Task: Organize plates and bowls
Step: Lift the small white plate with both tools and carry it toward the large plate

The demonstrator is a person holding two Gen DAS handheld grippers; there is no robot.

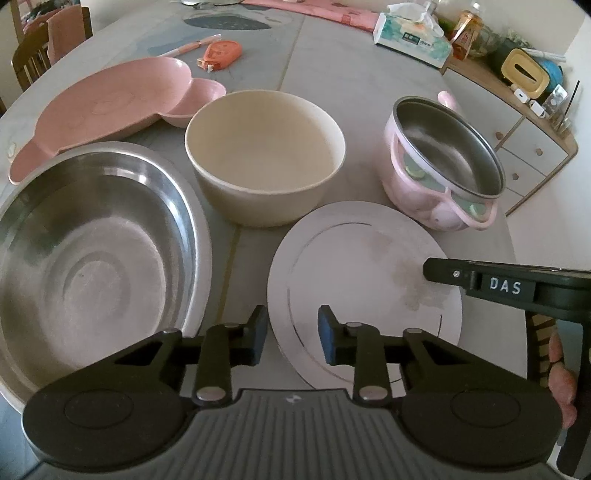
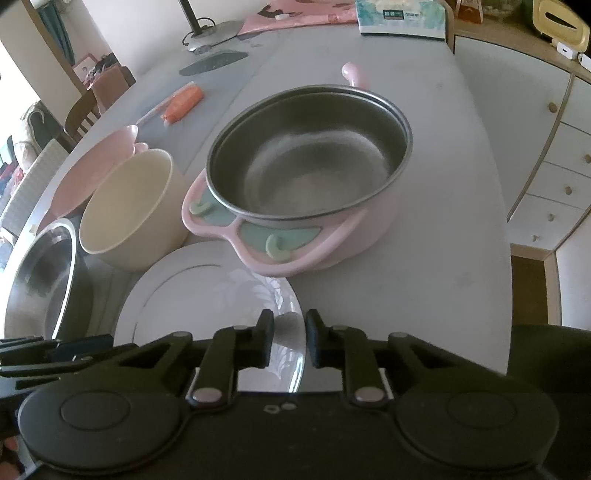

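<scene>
A flat white plate (image 1: 364,280) lies at the table's near edge; it also shows in the right wrist view (image 2: 207,295). Behind it stand a cream bowl (image 1: 266,155), a pink bowl with a steel liner (image 1: 443,158) and, to the left, a large steel bowl (image 1: 92,254) and a pink bear-shaped plate (image 1: 110,103). My left gripper (image 1: 291,334) is open and empty, its fingertips at the white plate's near left rim. My right gripper (image 2: 289,341) is open and empty over the plate's near right rim; its body (image 1: 517,288) reaches over the plate from the right.
An orange tape dispenser (image 1: 221,53) and a pink pen (image 1: 194,44) lie further back. A tissue box (image 1: 410,38) stands at the far right. A cabinet with drawers (image 1: 528,147) is right of the table. A lamp base (image 2: 214,31) sits at the far end.
</scene>
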